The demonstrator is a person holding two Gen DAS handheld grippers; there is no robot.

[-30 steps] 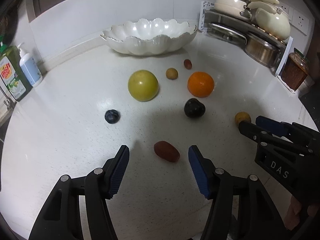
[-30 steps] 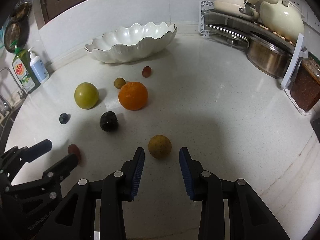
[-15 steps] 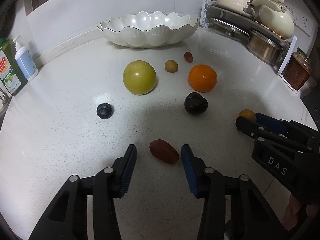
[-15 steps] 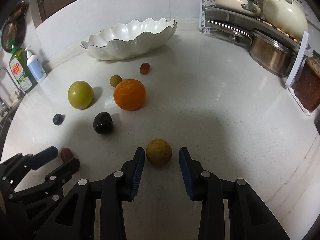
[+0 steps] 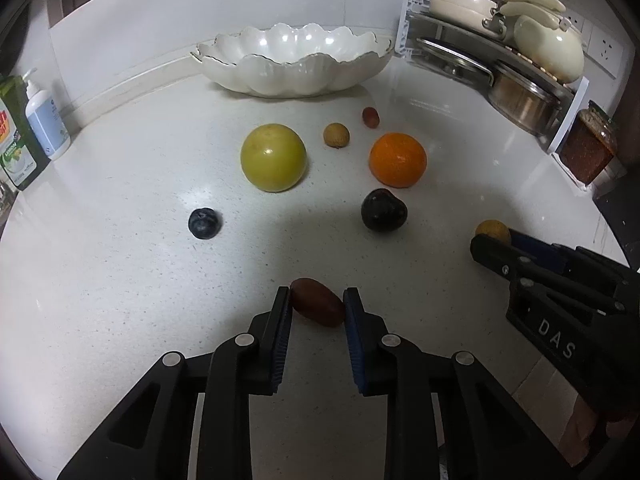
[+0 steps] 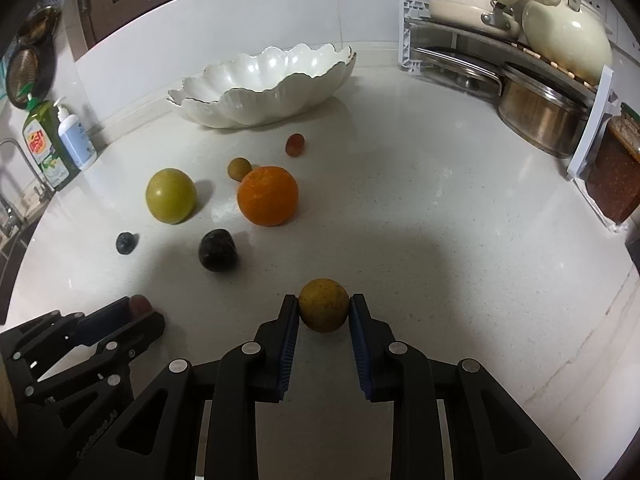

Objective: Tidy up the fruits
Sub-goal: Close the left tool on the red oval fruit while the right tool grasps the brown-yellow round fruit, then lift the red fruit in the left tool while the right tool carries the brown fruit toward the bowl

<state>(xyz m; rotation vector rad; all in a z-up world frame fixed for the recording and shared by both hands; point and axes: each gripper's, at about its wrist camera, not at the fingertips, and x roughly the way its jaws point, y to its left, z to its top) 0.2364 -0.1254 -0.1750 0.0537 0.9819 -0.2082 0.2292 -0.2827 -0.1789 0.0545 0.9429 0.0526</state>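
White countertop [image 5: 120, 300] before the scalloped bowl [image 5: 294, 60]: left gripper [image 5: 316, 307] has just closed on the reddish oval fruit [image 5: 318, 307], right gripper [image 6: 324, 312] on the round yellow fruit [image 6: 323, 305]; either smooth fruit may squirt out when lifted.

Light falls from above onto the white desk [image 5: 120, 320], bright at mid-distance and dimming toward the corners, where both fisheye views curve hard and go black. A broad soft shadow pools just ahead of the jaws in each view, with small shadows under the fruit beyond it. Glare spots sit on the scalloped bowl [image 5: 296, 60] far ahead of the jaws and on the steel pot [image 6: 540, 116] to their right. Focus is fairly sharp centrally, softer and slightly grainy at the rim.
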